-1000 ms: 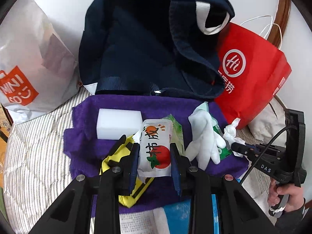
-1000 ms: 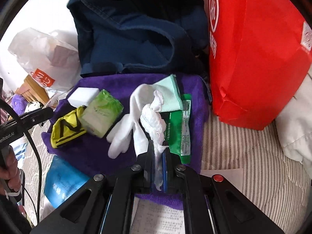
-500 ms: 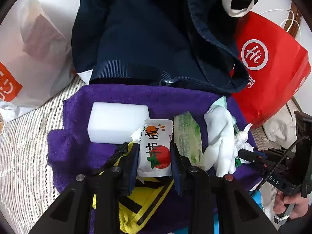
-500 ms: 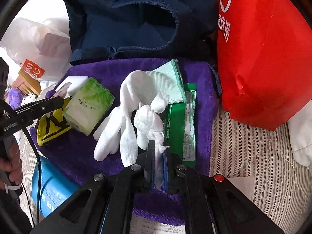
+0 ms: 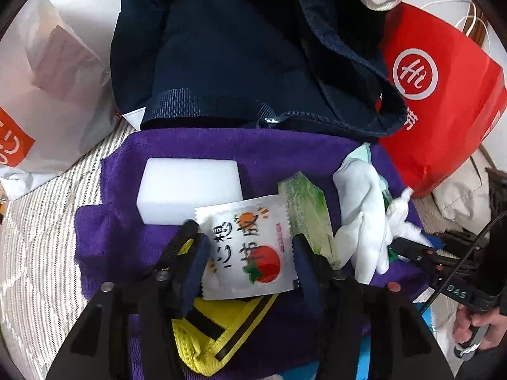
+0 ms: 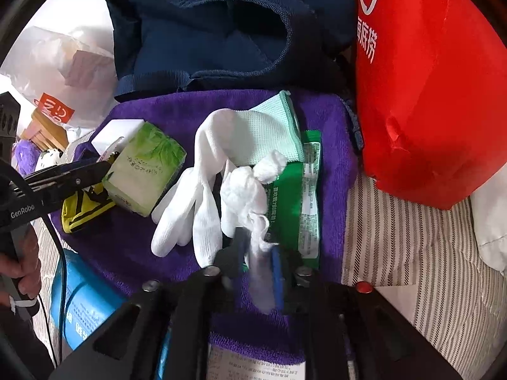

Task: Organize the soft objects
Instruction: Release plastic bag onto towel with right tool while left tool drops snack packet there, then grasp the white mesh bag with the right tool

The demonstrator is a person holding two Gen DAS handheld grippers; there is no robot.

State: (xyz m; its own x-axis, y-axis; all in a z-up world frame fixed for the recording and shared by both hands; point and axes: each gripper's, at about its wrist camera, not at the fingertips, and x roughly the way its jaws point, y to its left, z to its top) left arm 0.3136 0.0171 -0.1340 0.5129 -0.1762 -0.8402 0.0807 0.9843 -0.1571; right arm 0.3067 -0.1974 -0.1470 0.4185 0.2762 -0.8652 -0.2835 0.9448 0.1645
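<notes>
My left gripper [image 5: 248, 247] stands open over a white tomato-print packet [image 5: 247, 247], which lies flat between its spread jaws above the purple towel [image 5: 177, 148]. A white sponge block [image 5: 190, 190], a green tissue pack [image 5: 307, 212] and a yellow mesh pouch [image 5: 221, 326] lie around it. My right gripper [image 6: 258, 247] has its jaws a little apart around a white cotton wad [image 6: 250, 190], beside white gloves [image 6: 202, 202] and a green packet [image 6: 291, 202]. The right gripper also shows in the left wrist view [image 5: 408, 247].
An open navy bag [image 5: 253, 47] stands behind the towel, with a red shopping bag [image 5: 443, 95] to its right and a white plastic bag [image 5: 41, 79] to its left. A blue pack [image 6: 85, 304] lies at the towel's near edge on the striped bedding [image 6: 396, 237].
The left jaws have opened and the tomato packet, earlier pinched and folded, has spread flat. The right jaws have parted slightly around the cotton wad. Both grippers moved forward toward the navy bag.
</notes>
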